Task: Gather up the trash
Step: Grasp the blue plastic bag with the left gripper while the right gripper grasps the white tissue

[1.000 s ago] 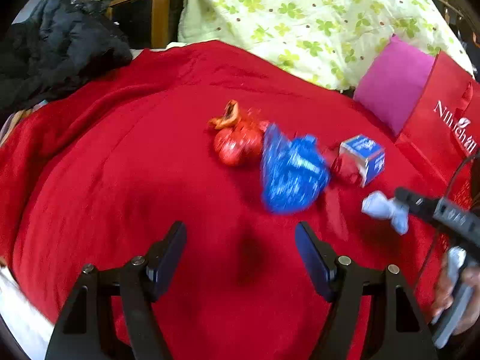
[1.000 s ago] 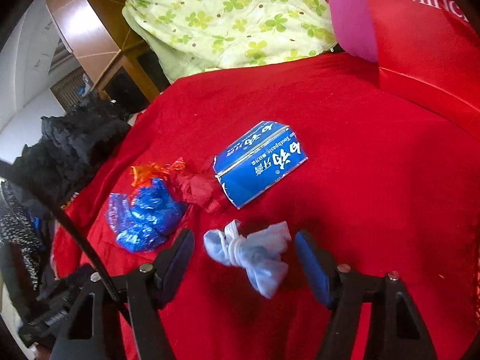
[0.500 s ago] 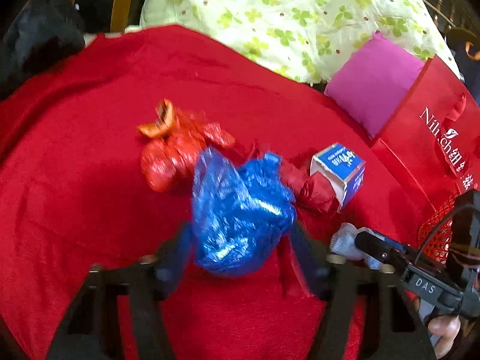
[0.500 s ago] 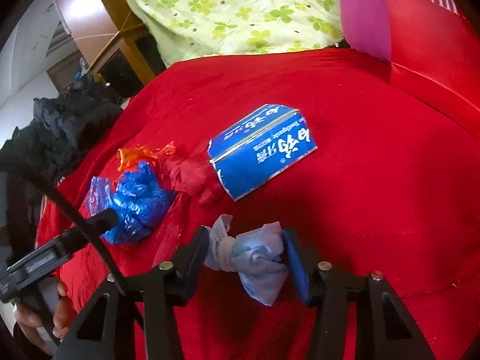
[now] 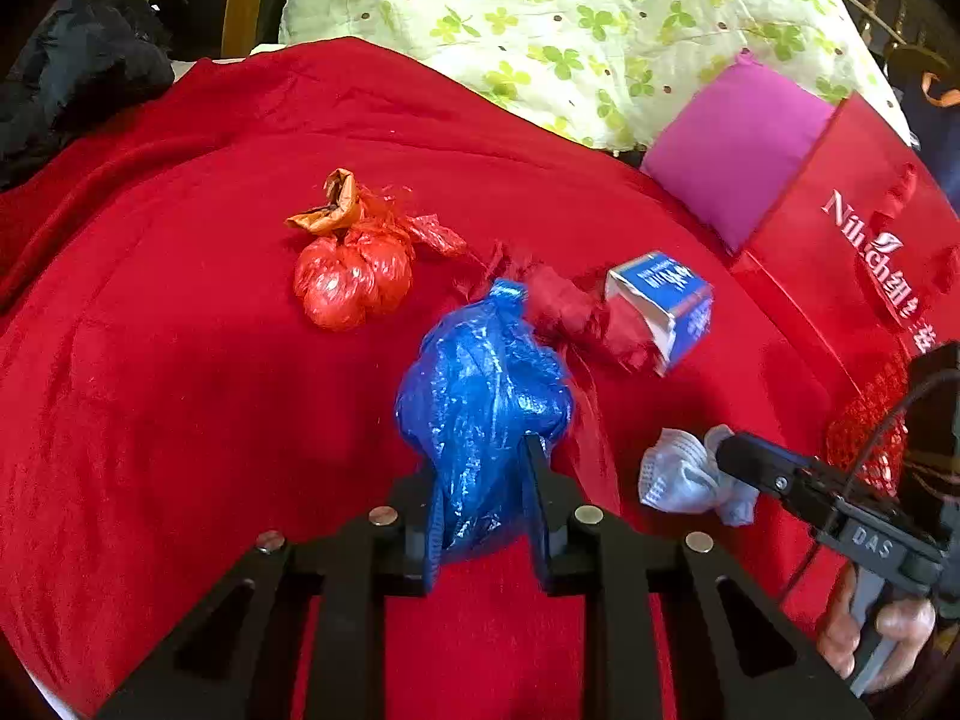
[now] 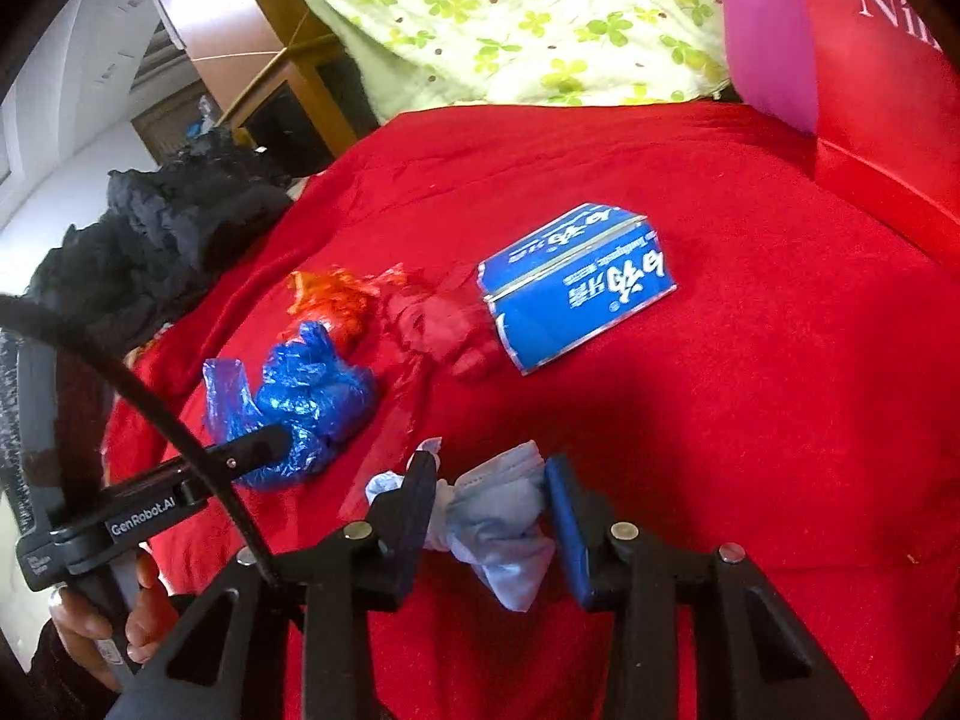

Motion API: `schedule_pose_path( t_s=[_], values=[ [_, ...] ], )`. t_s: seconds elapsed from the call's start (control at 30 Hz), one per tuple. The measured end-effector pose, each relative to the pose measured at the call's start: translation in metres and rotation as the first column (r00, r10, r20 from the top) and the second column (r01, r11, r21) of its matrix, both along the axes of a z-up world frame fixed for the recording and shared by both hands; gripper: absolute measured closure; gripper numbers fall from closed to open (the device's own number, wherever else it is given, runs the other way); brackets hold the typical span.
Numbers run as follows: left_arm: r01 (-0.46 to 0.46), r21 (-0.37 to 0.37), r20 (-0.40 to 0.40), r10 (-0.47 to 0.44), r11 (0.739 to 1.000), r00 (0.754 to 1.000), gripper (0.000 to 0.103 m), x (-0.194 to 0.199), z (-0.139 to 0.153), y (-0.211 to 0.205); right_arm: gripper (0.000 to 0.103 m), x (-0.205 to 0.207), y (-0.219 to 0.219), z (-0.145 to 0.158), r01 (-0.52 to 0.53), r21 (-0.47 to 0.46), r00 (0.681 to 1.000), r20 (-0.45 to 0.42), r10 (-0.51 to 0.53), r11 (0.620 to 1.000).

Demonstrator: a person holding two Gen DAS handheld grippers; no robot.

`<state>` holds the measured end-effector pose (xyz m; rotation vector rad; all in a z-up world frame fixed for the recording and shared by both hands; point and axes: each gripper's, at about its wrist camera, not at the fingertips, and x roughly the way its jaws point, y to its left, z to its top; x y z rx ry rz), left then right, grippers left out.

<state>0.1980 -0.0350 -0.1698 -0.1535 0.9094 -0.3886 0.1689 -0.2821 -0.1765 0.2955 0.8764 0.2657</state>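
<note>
My left gripper is shut on a crumpled blue plastic bag, also in the right wrist view. My right gripper is shut on a pale blue face mask, which shows in the left wrist view. A knotted red-orange plastic bag, a crumpled red wrapper and a blue toothpaste box lie on the red blanket. The box also shows ahead of the right gripper.
A red paper bag stands at the right with a magenta cushion beside it. A green-flowered quilt lies at the back. Black clothing is heaped at the far left.
Both grippers moved onto their items and closed: the left on the blue plastic bag, the right on the face mask.
</note>
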Motion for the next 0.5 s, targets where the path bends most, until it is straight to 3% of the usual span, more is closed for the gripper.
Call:
schedule_pose_path(
  t_s=[0.23, 0.33, 0.5],
  values=[
    [0.028, 0.016, -0.037, -0.027, 0.999, 0.999, 0.080, -0.034, 0.007, 0.011, 0.059, -0.012, 0.006, -0.006, -0.093, -0.007, 0.993, -0.072, 0.093, 0.996],
    [0.027, 0.010, -0.066, -0.027, 1.000, 0.997, 0.080, -0.045, 0.006, 0.016, 0.044, -0.019, 0.001, -0.005, -0.090, 0.011, 0.993, -0.077, 0.090, 0.996],
    [0.025, 0.003, -0.093, -0.025, 1.000, 0.995, 0.079, -0.059, 0.004, 0.025, 0.043, -0.024, -0.012, 0.000, -0.049, 0.028, 0.997, -0.051, 0.050, 0.998]
  ],
)
